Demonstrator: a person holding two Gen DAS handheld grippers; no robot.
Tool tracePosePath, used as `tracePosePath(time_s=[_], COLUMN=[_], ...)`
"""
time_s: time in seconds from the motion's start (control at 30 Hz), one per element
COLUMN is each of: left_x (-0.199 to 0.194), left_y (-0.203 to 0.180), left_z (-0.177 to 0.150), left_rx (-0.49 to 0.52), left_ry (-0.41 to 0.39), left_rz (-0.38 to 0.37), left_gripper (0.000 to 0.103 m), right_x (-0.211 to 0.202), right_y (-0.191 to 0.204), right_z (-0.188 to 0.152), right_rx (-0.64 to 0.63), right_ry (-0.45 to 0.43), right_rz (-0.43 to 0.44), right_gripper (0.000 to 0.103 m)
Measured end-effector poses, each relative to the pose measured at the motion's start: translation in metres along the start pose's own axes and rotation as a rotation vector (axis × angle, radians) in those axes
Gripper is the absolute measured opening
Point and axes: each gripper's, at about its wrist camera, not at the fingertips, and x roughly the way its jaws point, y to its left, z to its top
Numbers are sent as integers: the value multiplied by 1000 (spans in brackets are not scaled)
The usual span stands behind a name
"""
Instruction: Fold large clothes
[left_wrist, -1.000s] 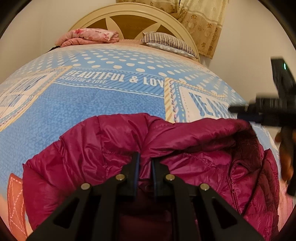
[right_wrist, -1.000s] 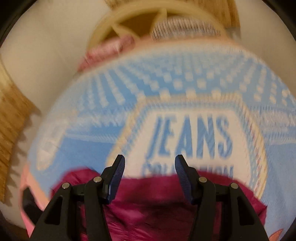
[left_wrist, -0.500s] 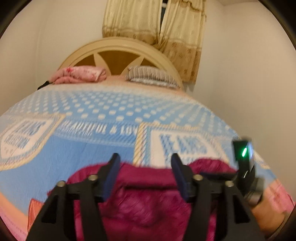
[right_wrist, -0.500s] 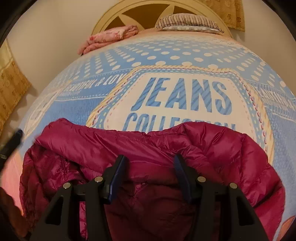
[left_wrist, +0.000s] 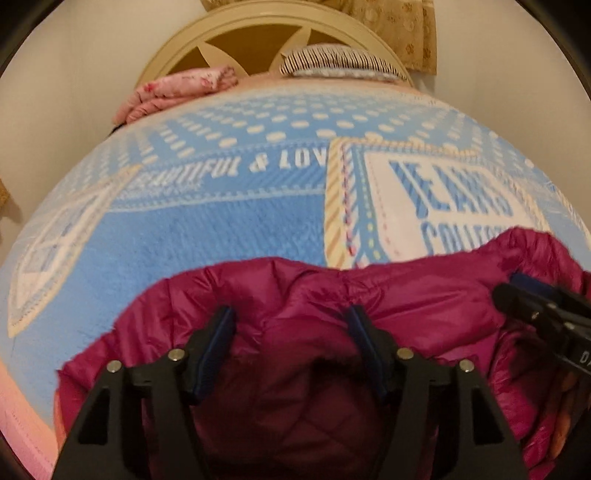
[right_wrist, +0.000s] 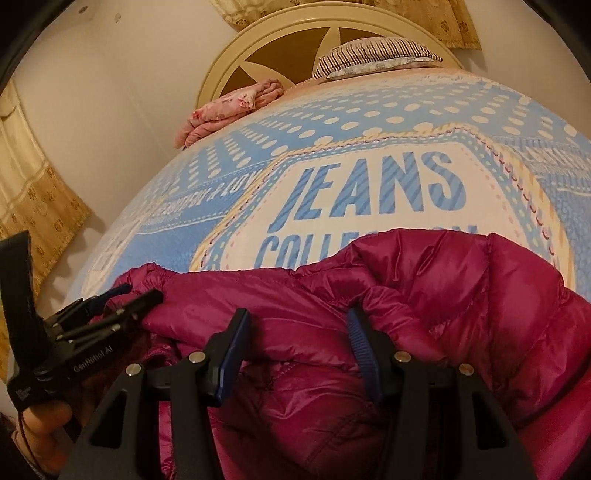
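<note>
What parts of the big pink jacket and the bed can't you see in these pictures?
- Jacket: its near part is hidden behind the left tongs in the left wrist view, and runs off the bottom edge.
- Jacket sleeves and zipper: cannot be told apart in either view; the folds cover them.
- Blanket lettering: the word under JEANS is half covered by the jacket in the right wrist view.
- Right tongs: open, over the jacket; contact unclear.

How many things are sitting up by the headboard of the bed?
2. A folded pink blanket on the left, a striped pillow on the right, both against the headboard. More could hide behind.
</note>
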Motion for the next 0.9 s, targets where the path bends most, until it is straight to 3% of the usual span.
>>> tracePosePath(time_s=[0.1, 0.3, 0.9], left_x=[5, 5, 6], left_y=[2, -3, -5], left_z=[-2, -5, -3], left_rx=[-15, 6, 13], left_ry=[14, 11, 6], left_rz=[-21, 15, 25], left_gripper=[72, 74, 74], right_x=[4, 17, 21], right_y=[9, 33, 39], right_z=[-1, -4, -5], right_rx=[-41, -169, -199], right_ry=[13, 52, 65], right_rz=[-50, -208, -253], right_gripper=[56, 56, 57])
